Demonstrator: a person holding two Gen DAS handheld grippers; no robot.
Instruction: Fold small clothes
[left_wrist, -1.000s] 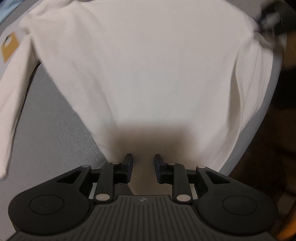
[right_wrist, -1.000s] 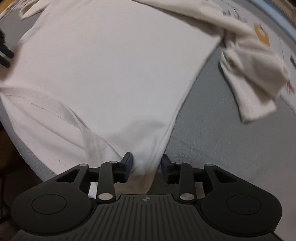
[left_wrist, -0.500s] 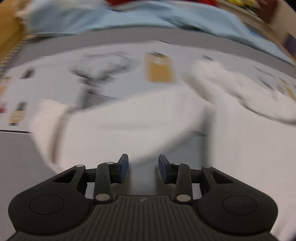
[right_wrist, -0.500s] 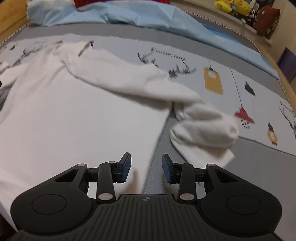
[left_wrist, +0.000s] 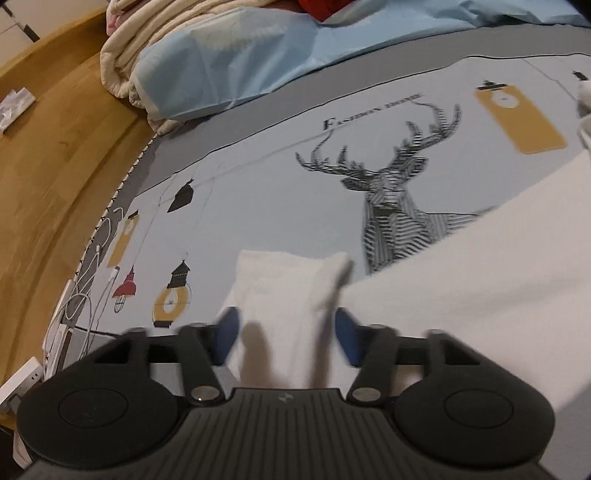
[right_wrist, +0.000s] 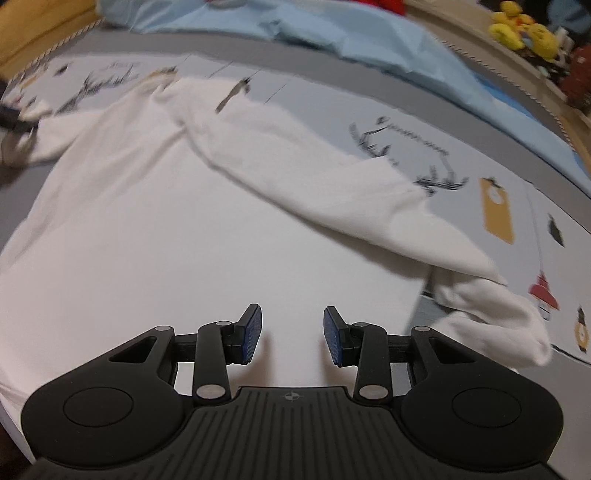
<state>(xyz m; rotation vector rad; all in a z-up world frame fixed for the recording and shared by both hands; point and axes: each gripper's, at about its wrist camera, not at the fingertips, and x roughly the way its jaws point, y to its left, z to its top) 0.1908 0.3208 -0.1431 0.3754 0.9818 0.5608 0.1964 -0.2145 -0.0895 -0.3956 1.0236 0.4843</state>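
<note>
a white long-sleeved cotton top (right_wrist: 155, 236) lies spread on the grey printed bed sheet (left_wrist: 280, 192), its body flat and one sleeve (right_wrist: 332, 184) folded back across it toward the striped deer print (left_wrist: 391, 192). the cuff end of that sleeve (right_wrist: 495, 317) is bunched in a soft lump just off the top's edge. the top's near hem is cut off by the frame and by the black tool body.

the right tool (right_wrist: 291, 338) hovers over the top's body with its blue-padded jaws well apart and nothing between them. the left tool (left_wrist: 286, 334) is blurred; its jaws stand wide, either side of the other sleeve's cuff (left_wrist: 288, 291), which lies just below the deer print. whether the pads touch the cloth is hard to make out.

beyond the deer print a pale blue quilt (left_wrist: 236, 55) is heaped, and white cables (left_wrist: 88, 295) lie at the sheet's edge.
</note>
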